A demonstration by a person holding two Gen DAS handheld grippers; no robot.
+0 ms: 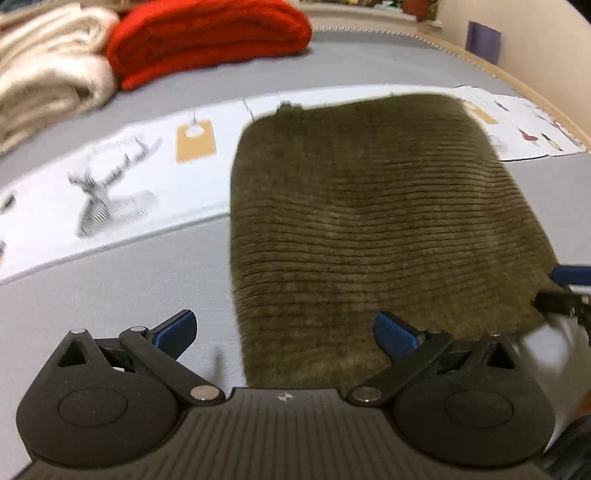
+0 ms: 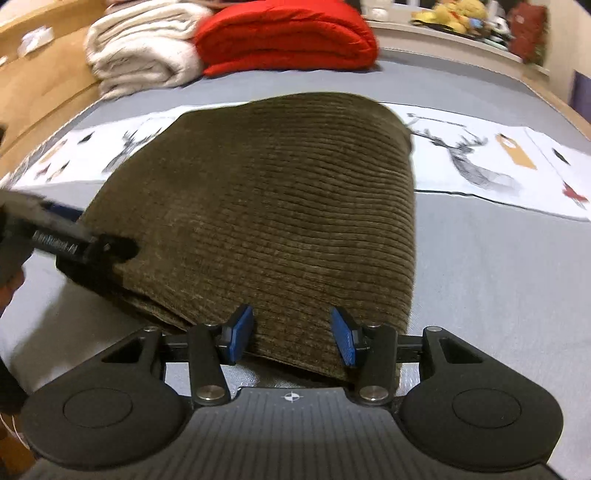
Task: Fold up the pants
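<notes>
Folded olive-green pants (image 1: 373, 221) in the middle of the grey bed (image 1: 110, 295), left gripper (image 1: 284, 330) spread wide – holding nothing, right gripper (image 2: 291, 338) spread too – over the near edge, red blanket (image 2: 284, 35) at top.

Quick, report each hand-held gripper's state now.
Left hand-held gripper: open, holding nothing, at the near edge of the olive corduroy pants.
Right hand-held gripper: open, straddling the pants' near edge, not clamped.

A grey bed (image 2: 498, 266) is filling the room, with a wooden frame (image 2: 40, 85) running along its edges. At its far end a cream blanket (image 2: 144, 55) and a red blanket (image 2: 288, 37) are lying folded, touching. Beyond the bed a beige wall (image 1: 532, 33) is showing.
</notes>
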